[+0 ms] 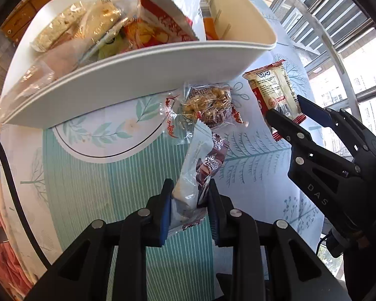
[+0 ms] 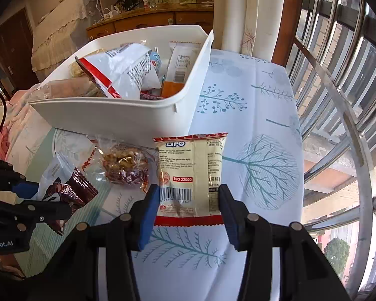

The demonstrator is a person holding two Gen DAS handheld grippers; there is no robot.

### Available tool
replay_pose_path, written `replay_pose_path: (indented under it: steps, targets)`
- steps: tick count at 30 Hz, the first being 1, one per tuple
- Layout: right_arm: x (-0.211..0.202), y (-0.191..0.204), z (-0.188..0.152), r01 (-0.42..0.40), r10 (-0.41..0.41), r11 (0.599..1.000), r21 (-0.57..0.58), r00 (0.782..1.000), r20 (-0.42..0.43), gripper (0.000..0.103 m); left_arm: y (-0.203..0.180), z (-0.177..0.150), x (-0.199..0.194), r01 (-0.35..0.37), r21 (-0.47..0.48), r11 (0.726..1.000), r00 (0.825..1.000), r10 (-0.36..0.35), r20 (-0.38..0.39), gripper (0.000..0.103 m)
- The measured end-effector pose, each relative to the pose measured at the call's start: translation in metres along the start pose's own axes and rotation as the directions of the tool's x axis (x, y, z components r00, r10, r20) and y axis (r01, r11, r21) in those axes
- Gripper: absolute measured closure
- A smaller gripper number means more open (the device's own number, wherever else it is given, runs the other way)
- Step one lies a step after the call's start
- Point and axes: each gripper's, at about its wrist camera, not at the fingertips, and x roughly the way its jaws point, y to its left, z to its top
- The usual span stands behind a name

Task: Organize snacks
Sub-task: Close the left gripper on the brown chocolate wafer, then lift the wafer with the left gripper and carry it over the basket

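Observation:
A white bin point(image 1: 127, 75) holding several snack packets stands at the back of the table; it also shows in the right wrist view point(image 2: 117, 115). My left gripper point(image 1: 189, 195) is shut on a white and brown chocolate packet point(image 1: 200, 160), held above the table in front of the bin. My right gripper point(image 2: 189, 195) is shut on a cream and red LIPO packet point(image 2: 190, 173), also lifted; it shows in the left wrist view point(image 1: 273, 90) too. A clear-wrapped nut snack point(image 1: 208, 105) lies on the table against the bin's front wall, between the two grippers.
The table wears a white and teal cloth with tree prints point(image 2: 258, 165). A window with metal bars point(image 2: 338, 100) runs along the right edge. A wooden sideboard point(image 2: 148, 22) stands behind the bin. A black cable point(image 1: 10, 175) hangs at the left.

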Motion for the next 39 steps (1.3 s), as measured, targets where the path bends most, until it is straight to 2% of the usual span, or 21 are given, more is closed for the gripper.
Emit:
replay_pose_path:
  steps: [6, 12, 21, 22, 23, 24, 27, 33, 39]
  targets:
    - [-0.022, 0.000, 0.011, 0.044, -0.044, 0.999, 0.007, 0.998, 0.033, 0.055, -0.008, -0.002, -0.031, 0.008, 0.034, 0.999, 0.999, -0.010, 0.047, 0.079]
    - [-0.040, -0.004, 0.023, 0.082, -0.084, 0.996, 0.037, 0.994, 0.065, 0.056, -0.002, -0.002, -0.063, -0.005, 0.057, 0.998, 0.992, -0.002, 0.129, 0.079]
    - [-0.063, -0.005, 0.040, 0.113, -0.125, 0.989, 0.096, 0.983, 0.132, 0.056, 0.024, 0.019, -0.114, 0.000, 0.039, 0.999, 0.968, -0.009, 0.250, 0.079]
    - [-0.065, -0.004, 0.043, 0.111, -0.125, 0.989, 0.096, 0.982, 0.144, 0.060, 0.027, 0.022, -0.119, -0.001, 0.035, 0.999, 0.964, -0.008, 0.265, 0.079]
    - [-0.067, -0.003, 0.045, 0.108, -0.122, 0.990, 0.094, 0.981, 0.154, 0.076, 0.031, 0.026, -0.124, -0.001, 0.032, 0.999, 0.961, -0.008, 0.278, 0.079]
    - [-0.069, -0.002, 0.048, 0.107, -0.122, 0.990, 0.095, 0.980, 0.158, 0.081, 0.034, 0.029, -0.127, 0.000, 0.030, 1.000, 0.958, -0.009, 0.287, 0.079]
    - [-0.071, 0.002, 0.055, 0.114, -0.131, 0.987, 0.109, 0.978, 0.164, 0.082, 0.043, 0.041, -0.135, 0.000, 0.032, 0.999, 0.951, -0.010, 0.308, 0.079]
    - [-0.063, 0.001, 0.053, 0.118, -0.140, 0.979, 0.168, 0.981, 0.131, 0.082, 0.063, 0.063, -0.131, 0.003, 0.032, 0.999, 0.953, -0.013, 0.302, 0.079]
    - [-0.050, -0.016, 0.041, 0.114, -0.138, 0.937, 0.329, 0.989, 0.049, 0.082, 0.081, 0.082, -0.112, 0.009, 0.036, 0.999, 0.957, -0.019, 0.289, 0.079]
